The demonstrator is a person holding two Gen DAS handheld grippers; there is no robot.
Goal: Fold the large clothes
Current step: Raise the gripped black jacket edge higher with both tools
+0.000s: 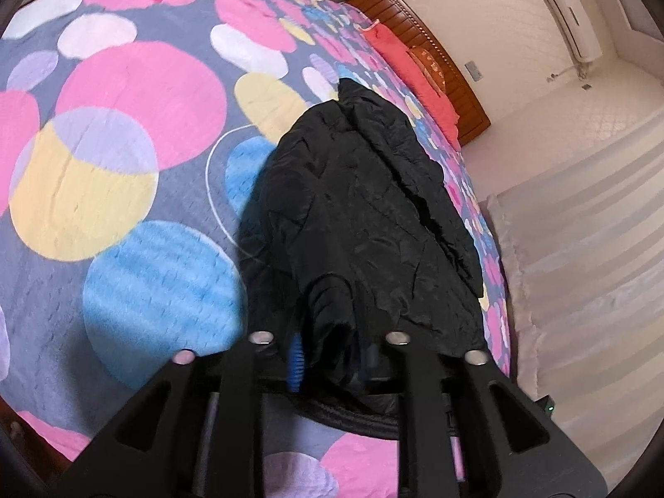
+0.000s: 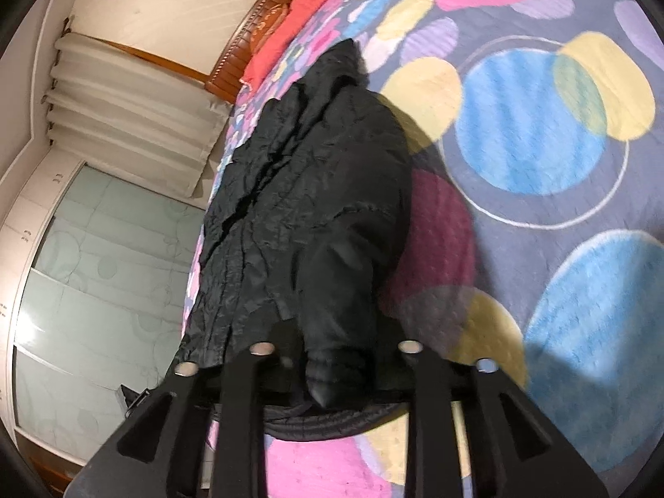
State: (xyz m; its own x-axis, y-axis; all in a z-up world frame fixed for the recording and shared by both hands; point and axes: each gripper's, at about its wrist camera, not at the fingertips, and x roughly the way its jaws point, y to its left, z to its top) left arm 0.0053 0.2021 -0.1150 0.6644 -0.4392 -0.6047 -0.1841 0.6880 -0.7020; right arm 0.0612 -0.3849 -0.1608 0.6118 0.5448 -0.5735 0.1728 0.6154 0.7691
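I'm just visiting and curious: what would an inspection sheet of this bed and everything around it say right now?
Surface: bedspread with coloured circles covers the bed.
Job's things: black jacket lies lengthwise near the bed's edge, partly folded, crumpled.
Clutter: red pillow by the wooden headboard.
Grippers: left gripper and right gripper each have jacket fabric between the fingers; grip cannot be judged.
Cables: nothing seen.
Surroundings: air conditioner on the wall, curtains, wardrobe.

The right gripper (image 2: 330, 357) pinches a bunched fold of the black jacket (image 2: 307, 191), which stretches away over the spotted bedspread (image 2: 539, 166) toward red pillows (image 2: 290, 29) far left.
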